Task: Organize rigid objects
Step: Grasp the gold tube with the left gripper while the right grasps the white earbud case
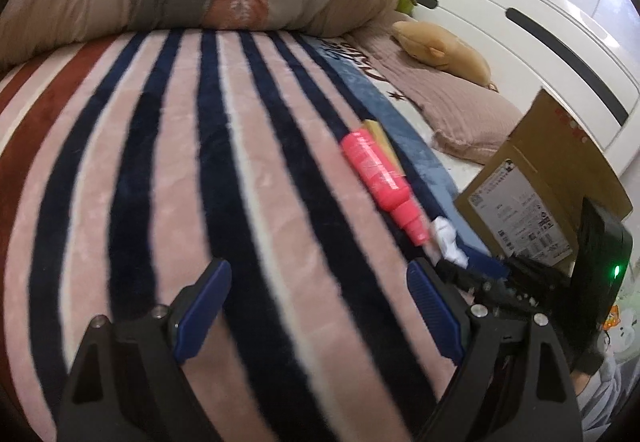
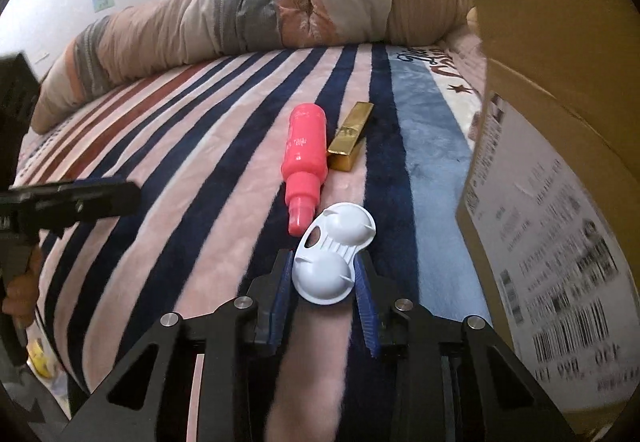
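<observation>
Right gripper (image 2: pixel 322 278): closing its blue pads on a white tray (image 2: pixel 334 258), gripping the near cup so the rest is sticking out ahead, free to go into the box.
Left gripper (image 1: pixel 320 306): hanging wide and empty over the blanket (image 1: pixel 160 182), likely waiting its turn.
Bottle (image 2: pixel 305 158): lying flat just beyond the tray, cap toward the camera.
Gold bar (image 2: pixel 351 138): resting beside the bottle.
Box (image 2: pixel 560 162): standing open at the right, probably receiving the items.
</observation>
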Demonstrator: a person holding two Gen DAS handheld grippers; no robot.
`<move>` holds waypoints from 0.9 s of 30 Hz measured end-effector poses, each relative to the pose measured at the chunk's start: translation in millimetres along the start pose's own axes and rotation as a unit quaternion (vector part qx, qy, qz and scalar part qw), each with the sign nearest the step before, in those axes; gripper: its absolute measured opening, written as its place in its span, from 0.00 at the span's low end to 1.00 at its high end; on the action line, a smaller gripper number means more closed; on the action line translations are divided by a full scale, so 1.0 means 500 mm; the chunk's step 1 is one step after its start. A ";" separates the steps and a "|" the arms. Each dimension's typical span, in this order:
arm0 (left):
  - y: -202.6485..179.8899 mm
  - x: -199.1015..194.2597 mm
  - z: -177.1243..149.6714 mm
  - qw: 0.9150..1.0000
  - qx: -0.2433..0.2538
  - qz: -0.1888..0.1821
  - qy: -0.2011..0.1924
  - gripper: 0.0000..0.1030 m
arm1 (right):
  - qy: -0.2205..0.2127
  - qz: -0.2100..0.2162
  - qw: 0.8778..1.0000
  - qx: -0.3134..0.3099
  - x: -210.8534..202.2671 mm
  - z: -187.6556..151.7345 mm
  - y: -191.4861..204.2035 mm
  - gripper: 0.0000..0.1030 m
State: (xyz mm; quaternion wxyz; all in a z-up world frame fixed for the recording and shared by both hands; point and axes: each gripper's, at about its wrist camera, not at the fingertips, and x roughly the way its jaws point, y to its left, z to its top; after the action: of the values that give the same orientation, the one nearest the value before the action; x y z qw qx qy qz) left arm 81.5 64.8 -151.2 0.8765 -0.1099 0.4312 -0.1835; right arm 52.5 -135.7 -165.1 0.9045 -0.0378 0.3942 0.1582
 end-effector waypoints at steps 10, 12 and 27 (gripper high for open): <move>-0.106 0.111 0.137 0.999 0.029 -0.037 0.001 0.76 | -0.009 0.032 0.999 0.007 0.006 -0.021 -0.030 0.26; -0.132 0.141 0.169 0.998 0.049 -0.034 0.006 0.60 | -0.012 0.038 0.999 0.009 0.006 -0.023 -0.034 0.26; -0.174 0.280 0.184 0.986 0.127 0.086 0.065 0.28 | -0.020 0.058 0.998 0.022 0.001 -0.021 -0.044 0.26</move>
State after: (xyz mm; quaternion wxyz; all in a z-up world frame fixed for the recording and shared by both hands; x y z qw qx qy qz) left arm 213.6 -69.5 -165.4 0.8659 0.0519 0.4685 -0.1675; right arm 52.2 -158.3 -174.1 0.9023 0.0084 0.3807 0.2021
